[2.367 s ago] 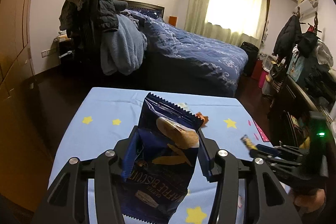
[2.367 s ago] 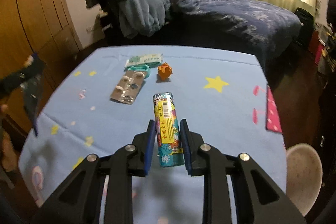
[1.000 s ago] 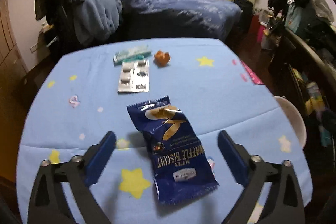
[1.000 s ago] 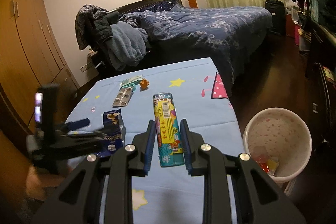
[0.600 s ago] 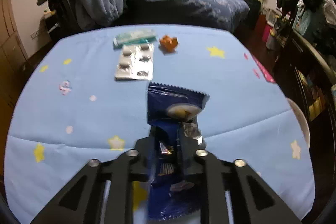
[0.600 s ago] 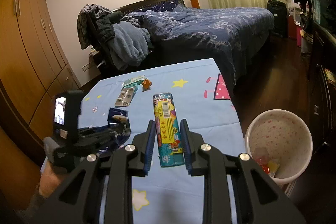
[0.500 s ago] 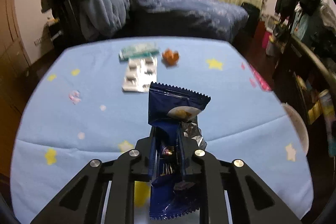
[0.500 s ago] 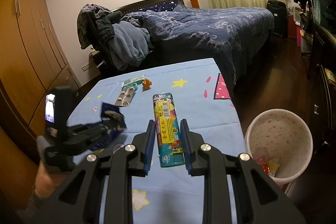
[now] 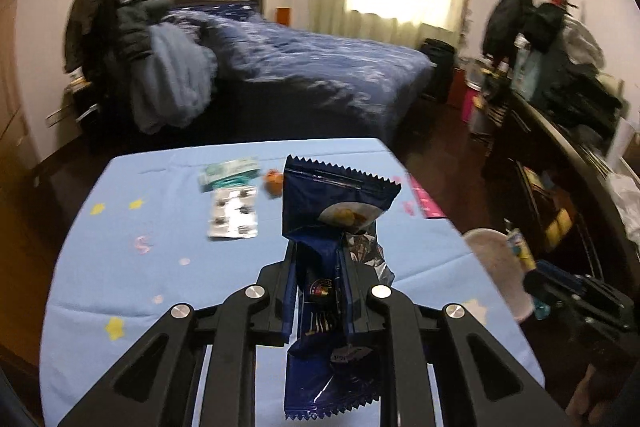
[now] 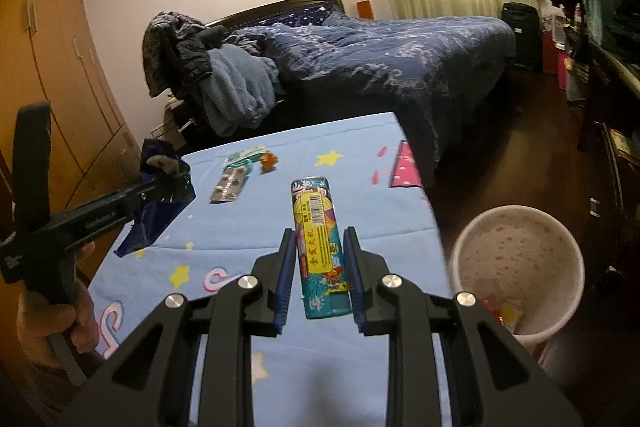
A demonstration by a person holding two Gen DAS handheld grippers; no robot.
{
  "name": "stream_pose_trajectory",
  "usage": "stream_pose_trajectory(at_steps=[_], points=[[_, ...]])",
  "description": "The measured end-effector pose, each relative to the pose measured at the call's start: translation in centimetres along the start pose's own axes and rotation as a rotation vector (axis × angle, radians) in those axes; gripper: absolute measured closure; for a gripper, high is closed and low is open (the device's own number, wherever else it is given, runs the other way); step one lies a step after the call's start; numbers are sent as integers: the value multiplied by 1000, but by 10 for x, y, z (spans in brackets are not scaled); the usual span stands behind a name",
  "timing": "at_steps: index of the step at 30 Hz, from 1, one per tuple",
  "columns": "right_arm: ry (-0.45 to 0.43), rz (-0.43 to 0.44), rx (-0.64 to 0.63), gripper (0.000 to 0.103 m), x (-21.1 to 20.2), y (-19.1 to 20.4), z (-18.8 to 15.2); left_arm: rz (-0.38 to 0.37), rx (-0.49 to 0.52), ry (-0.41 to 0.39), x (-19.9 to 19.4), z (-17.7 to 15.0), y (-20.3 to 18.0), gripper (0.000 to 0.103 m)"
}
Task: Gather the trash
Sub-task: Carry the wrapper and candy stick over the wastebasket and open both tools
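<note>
Both grippers hold trash above the blue tabletop point(image 10: 360, 163): the left gripper point(image 9: 320, 267) fingers pinch a dark biscuit wrapper point(image 9: 336, 203), the right gripper point(image 10: 318, 259) fingers clamp a colourful tube point(image 10: 318, 239). Neither has reached the bin point(image 10: 520, 259); a blister pack point(image 10: 229, 185) and scraps remain.

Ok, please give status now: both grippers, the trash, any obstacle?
Left gripper shut on blue wrapper, jaws just closed. Right gripper shut on tube. Bin unobstructed.
</note>
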State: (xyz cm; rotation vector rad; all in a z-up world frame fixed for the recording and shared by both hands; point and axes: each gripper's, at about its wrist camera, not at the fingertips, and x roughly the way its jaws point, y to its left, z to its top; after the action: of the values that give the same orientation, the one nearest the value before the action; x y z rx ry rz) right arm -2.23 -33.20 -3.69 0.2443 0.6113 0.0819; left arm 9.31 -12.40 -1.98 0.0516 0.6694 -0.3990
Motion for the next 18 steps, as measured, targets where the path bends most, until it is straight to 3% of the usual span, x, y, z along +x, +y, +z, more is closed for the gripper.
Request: stream_pose_trajectory(at_steps=[8,18], points=[[-24,-130,95,78,-17,-63,-9,-162,114,42,40,15,-83,83],[-20,-303,232,78,-10,-158,-19,-336,237,164,115,24,-202,82]])
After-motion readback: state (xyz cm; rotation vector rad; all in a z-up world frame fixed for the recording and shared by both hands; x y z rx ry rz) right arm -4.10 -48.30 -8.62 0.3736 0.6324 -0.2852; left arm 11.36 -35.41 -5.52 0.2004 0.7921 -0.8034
